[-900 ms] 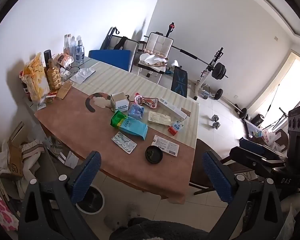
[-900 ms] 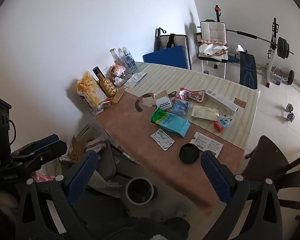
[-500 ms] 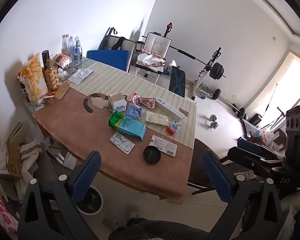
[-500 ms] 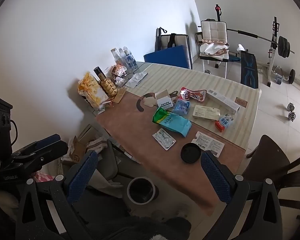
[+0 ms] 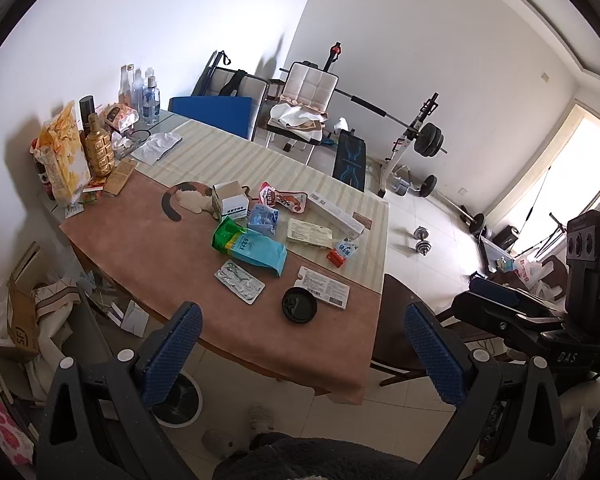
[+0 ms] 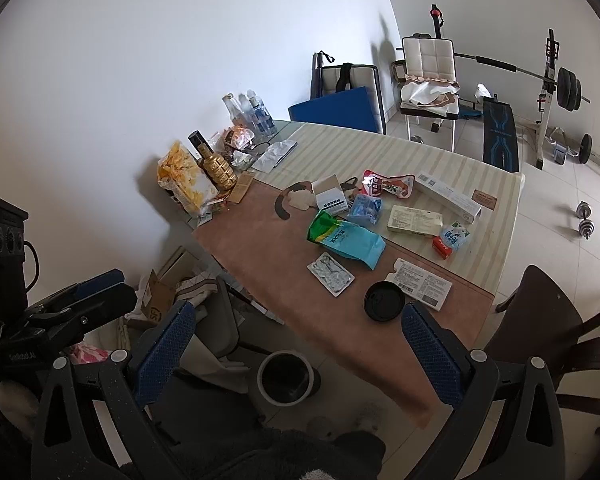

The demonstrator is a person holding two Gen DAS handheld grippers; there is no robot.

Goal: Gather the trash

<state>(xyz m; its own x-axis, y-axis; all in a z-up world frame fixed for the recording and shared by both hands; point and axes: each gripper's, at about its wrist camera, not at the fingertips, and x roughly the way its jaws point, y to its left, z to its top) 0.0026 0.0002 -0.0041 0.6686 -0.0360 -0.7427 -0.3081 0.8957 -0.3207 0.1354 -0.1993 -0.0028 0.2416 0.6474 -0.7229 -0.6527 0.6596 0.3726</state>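
Left gripper [image 5: 300, 344] and right gripper [image 6: 296, 340] are hovering short of the table [image 5: 148, 248], jaws spread wide, gripping nothing. Trash is lying mid-table: teal bag [image 5: 256, 246], blister pack [image 5: 239, 286], black lid [image 5: 299, 304]; bin [image 6: 286, 377] is standing on the floor at the near edge.

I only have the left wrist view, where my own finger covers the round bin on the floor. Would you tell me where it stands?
Observer: In the right wrist view the round white-rimmed bin shows in full. It stands upright on the floor, just off the near edge of the brown-covered table.
Operator: Thank you. Is there anything in it?
Observer: Its inside looks dark, and I cannot make out any contents.
Operator: Is the right gripper carrying something?
Observer: No. The right gripper has its blue-padded fingers wide apart, with nothing between them.
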